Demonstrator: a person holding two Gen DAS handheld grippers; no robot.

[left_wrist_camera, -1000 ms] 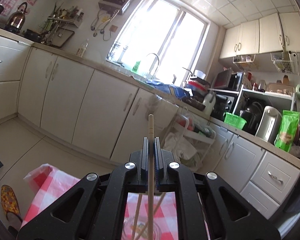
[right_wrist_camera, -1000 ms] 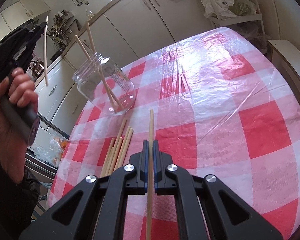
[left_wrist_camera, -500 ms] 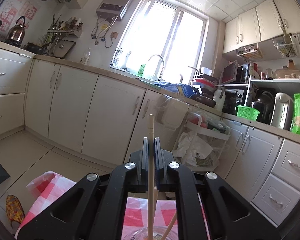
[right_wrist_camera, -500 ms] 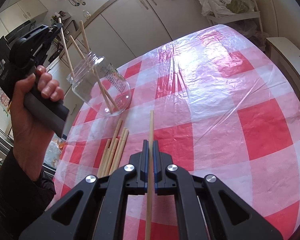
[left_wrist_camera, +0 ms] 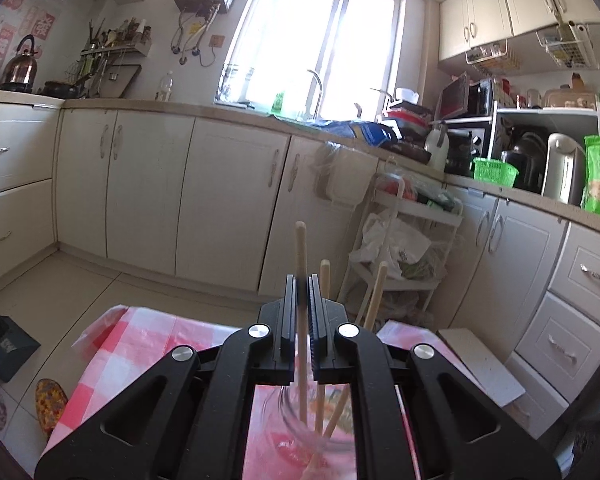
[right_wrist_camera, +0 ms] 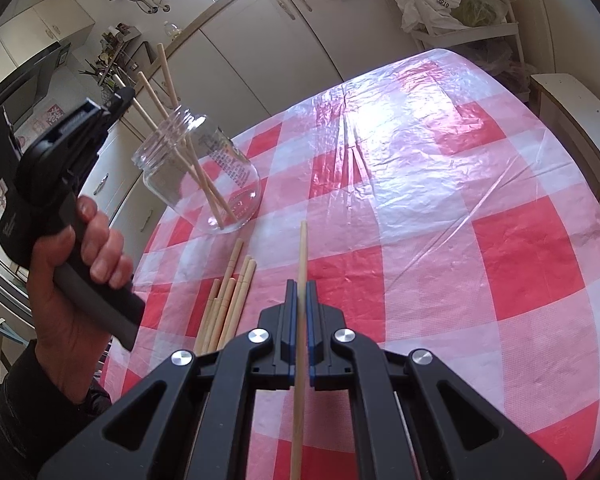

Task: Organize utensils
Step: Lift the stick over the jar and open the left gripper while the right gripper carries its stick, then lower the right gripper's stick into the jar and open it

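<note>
Moved lower over the glass jar [right_wrist_camera: 198, 172] since the earlier frame: left tongs [left_wrist_camera: 300, 300], closed on a chopstick [left_wrist_camera: 301, 304] whose end now dips inside. Right tongs [right_wrist_camera: 300, 304] closed on another chopstick [right_wrist_camera: 302, 256] above the bench [right_wrist_camera: 480, 220]. Probably light, stiff, smooth wood; better gripped near the middle. More chopsticks [right_wrist_camera: 224, 304] lying beside the jar.

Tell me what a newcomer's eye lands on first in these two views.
First, the red-and-white checked tablecloth filling the right wrist view, with a clear glass jar at its far left holding chopsticks. The left gripper lowers one more chopstick into the jar. Nearer, the right gripper pinches a single chopstick, beside a loose bundle of chopsticks on the cloth.
</note>
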